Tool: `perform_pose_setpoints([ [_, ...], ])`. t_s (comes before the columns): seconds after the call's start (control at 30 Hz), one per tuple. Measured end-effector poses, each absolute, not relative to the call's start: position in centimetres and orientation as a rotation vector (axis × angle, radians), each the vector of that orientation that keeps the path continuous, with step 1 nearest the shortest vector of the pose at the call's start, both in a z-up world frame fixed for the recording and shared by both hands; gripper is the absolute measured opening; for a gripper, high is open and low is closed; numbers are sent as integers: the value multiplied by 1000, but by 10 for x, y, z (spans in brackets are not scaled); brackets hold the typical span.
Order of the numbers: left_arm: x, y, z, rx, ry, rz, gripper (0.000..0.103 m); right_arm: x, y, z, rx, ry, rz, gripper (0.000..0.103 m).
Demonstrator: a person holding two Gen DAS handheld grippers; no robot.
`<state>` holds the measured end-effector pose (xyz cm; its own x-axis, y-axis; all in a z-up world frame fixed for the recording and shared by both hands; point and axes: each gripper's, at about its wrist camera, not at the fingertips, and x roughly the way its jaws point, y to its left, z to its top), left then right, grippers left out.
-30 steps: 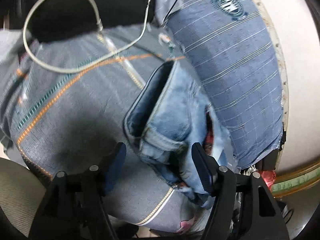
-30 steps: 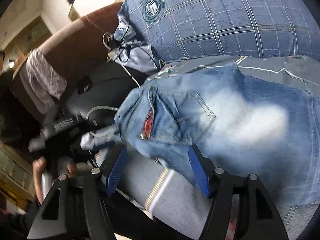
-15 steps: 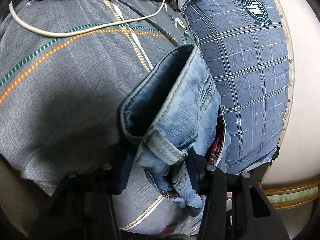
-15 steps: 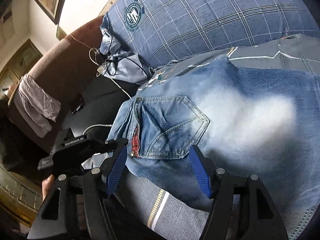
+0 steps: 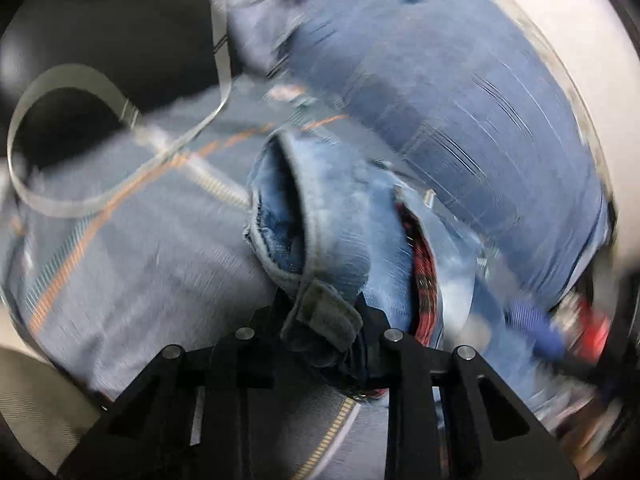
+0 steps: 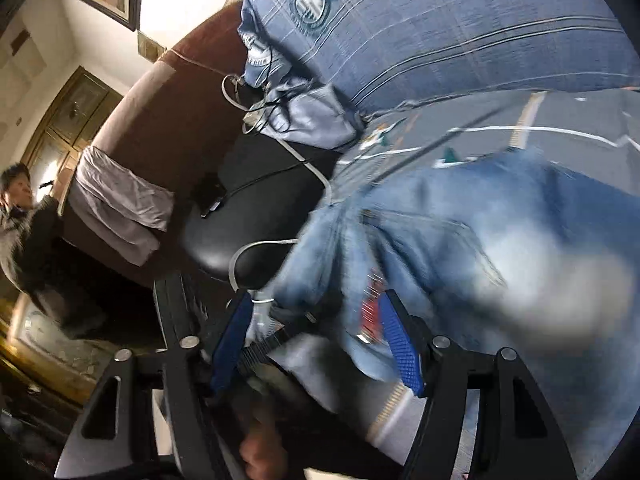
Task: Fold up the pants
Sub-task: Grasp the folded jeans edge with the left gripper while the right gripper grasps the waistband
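Light blue jeans (image 5: 340, 220) lie on a grey striped bedspread (image 5: 140, 240), waist end toward me. My left gripper (image 5: 324, 320) has its jaws closing, and they pinch the bunched waistband with its belt loop; denim hides the pads. In the right wrist view the jeans (image 6: 500, 240) spread to the right, with the back pocket facing up. My right gripper (image 6: 316, 344) has its jaws opening. Its blue pads (image 6: 400, 344) straddle the waist edge without pressing on it. Both views are blurred by motion.
A blue plaid pillow (image 6: 460, 32) lies just beyond the jeans. A white cable (image 5: 60, 200) loops over the bedspread and a black cushion (image 6: 260, 208). A brown sofa (image 6: 168, 112) and a person (image 6: 24, 208) are at far left. A hand (image 6: 260, 448) shows below.
The left jaws have narrowed from wide apart onto the jeans waistband. The waist end has bunched and lifted. Both views have shifted and blurred, and the right pads stand slightly wider.
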<state>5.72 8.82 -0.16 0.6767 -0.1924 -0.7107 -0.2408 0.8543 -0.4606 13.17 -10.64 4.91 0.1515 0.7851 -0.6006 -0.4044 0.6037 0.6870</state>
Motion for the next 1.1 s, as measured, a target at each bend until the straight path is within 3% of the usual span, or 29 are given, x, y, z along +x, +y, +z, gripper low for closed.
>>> perform_pose_setpoints([
  [0.23, 46, 45, 11, -242, 757, 9, 27, 186, -35, 39, 147, 1412, 929, 72],
  [0.57, 27, -10, 12, 128, 644, -82, 26, 197, 39, 8, -315, 1573, 924, 71],
  [0.63, 28, -12, 14, 140, 635, -92, 26, 196, 40, 4, -359, 1572, 893, 66],
  [0.67, 28, -14, 14, 145, 633, -98, 26, 193, 40, 2, -391, 1567, 876, 56],
  [0.73, 30, -17, 14, 179, 622, -106, 26, 189, 40, 2, -455, 1552, 850, 50],
  [0.87, 30, -13, 17, 162, 616, -146, 26, 189, 29, 10, -454, 1517, 819, 22],
  [1.1, 26, 19, 56, -136, 557, -287, 26, 194, -62, 64, 38, 1288, 834, 17],
])
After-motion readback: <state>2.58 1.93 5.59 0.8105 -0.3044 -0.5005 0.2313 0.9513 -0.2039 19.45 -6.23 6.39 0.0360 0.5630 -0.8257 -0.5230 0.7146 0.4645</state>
